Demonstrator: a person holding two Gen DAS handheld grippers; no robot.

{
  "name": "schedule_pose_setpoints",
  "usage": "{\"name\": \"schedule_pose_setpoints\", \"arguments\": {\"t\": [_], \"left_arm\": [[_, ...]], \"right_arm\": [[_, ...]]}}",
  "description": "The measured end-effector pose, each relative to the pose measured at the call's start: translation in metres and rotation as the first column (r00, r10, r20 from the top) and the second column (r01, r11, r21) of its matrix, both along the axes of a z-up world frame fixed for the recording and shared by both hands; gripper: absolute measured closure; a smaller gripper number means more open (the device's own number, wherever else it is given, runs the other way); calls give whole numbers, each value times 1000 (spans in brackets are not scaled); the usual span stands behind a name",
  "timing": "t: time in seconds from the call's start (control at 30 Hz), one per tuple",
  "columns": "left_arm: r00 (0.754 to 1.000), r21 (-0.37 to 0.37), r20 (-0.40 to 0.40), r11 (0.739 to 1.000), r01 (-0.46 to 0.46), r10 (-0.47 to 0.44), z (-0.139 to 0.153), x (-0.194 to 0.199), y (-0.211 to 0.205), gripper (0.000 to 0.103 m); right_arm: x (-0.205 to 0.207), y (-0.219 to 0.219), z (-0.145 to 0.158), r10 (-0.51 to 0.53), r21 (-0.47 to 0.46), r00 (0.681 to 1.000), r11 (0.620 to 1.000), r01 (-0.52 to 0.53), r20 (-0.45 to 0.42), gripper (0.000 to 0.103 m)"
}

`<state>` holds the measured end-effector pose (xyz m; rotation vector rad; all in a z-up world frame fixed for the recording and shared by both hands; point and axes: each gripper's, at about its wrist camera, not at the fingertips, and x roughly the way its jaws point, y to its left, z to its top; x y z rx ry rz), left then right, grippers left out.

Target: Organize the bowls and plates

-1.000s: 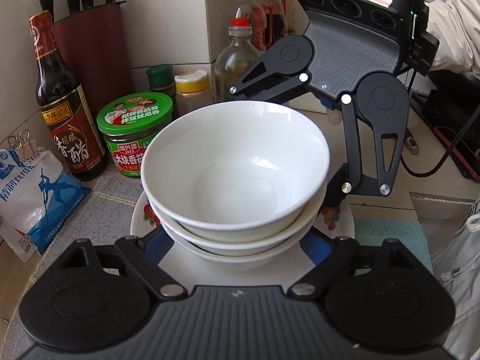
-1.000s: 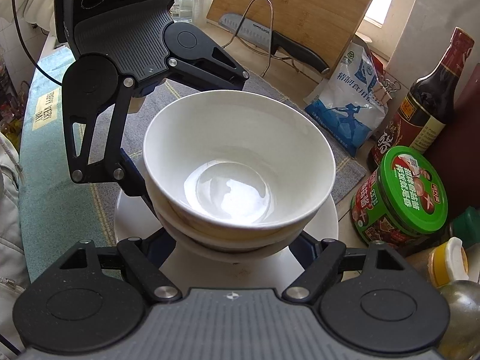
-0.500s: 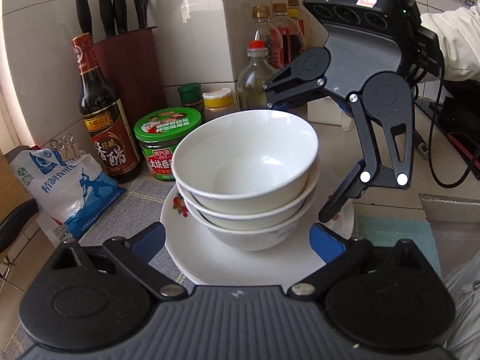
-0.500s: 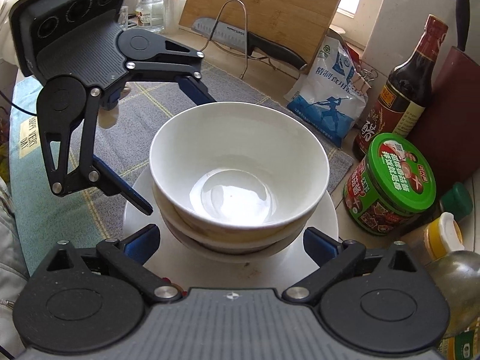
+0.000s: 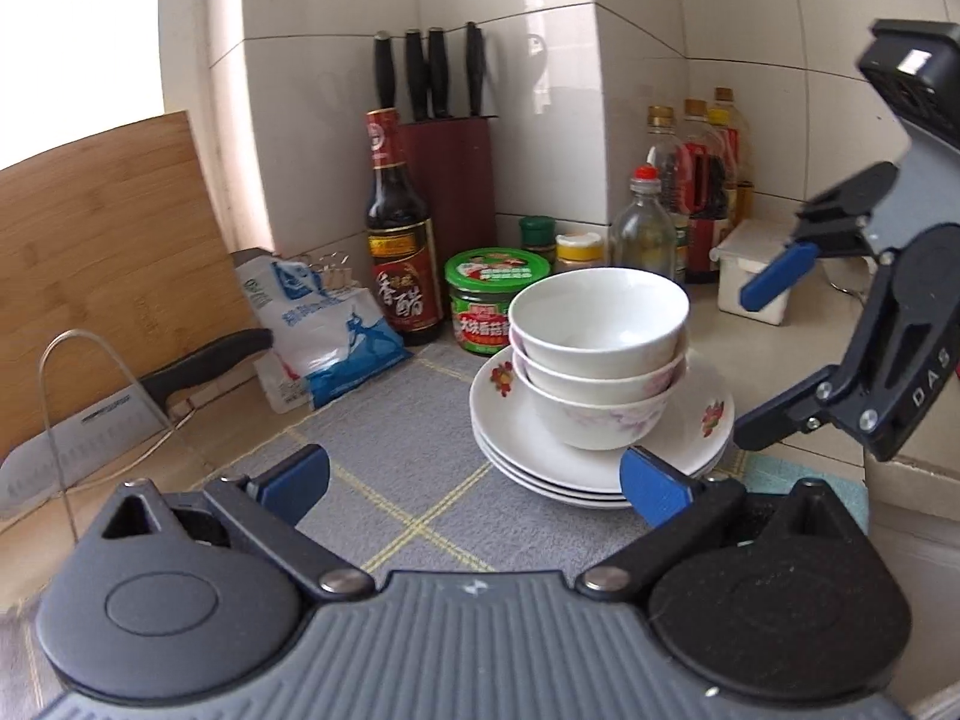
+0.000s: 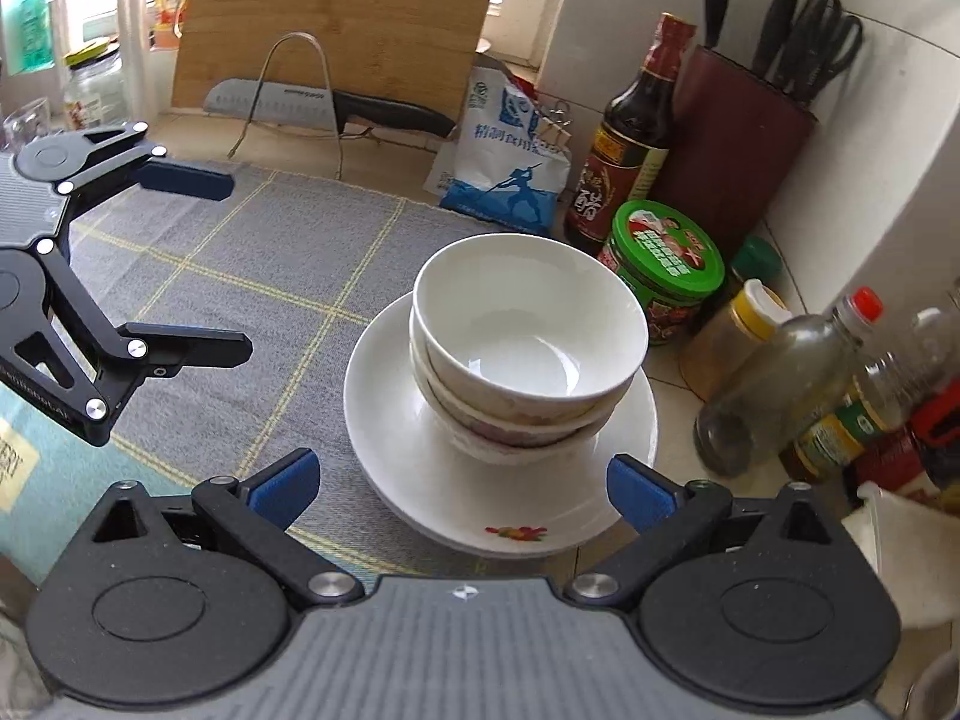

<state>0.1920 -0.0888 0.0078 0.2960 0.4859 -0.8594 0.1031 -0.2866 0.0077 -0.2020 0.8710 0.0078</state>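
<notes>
Mat (image 5: 384,456): grey checked cloth on the counter, carrying the stack at its edge nearest the bottles
Plates (image 6: 420,462): several stacked flat on the mat's far-right corner, just beside the green-lidded jar (image 6: 666,270)
Bowls (image 6: 528,324): three nested, upright on the plates' middle, leaning a little off plumb
Left gripper (image 5: 474,480): jaws spread wide, holding nothing; stack lies ahead and to its right, apart from the fingers
Right gripper (image 6: 462,483): jaws wide apart, empty; stack lies straight ahead between the finger lines, plate rim near the pads
Nearer tool: by my reading the right one, squarer to the stack
State of task: stack looks finished; both tools clear of it
</notes>
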Motion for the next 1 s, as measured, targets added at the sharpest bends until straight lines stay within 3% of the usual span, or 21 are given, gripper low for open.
{"name": "schedule_pose_setpoints", "arguments": {"t": [0.17,0.3,0.37,0.7,1.0], "left_arm": [[993,-43,-71,994,-102,99,19,-19,17,1],[978,18,-126,986,-168,169,29,-32,17,1],[971,39,-138,980,-193,196,32,-37,18,1],[952,84,-165,966,-246,257,47,-50,14,1],[944,97,-154,956,-278,291,52,-52,13,1]], "right_arm": [[-39,21,6,-210,75,975,976,204,78,0],[-58,33,10,-338,131,935,937,324,107,0],[-64,38,13,-386,113,914,921,373,130,0],[-82,45,25,-501,100,842,865,491,201,0],[-86,46,29,-512,117,833,859,498,211,0]]}}
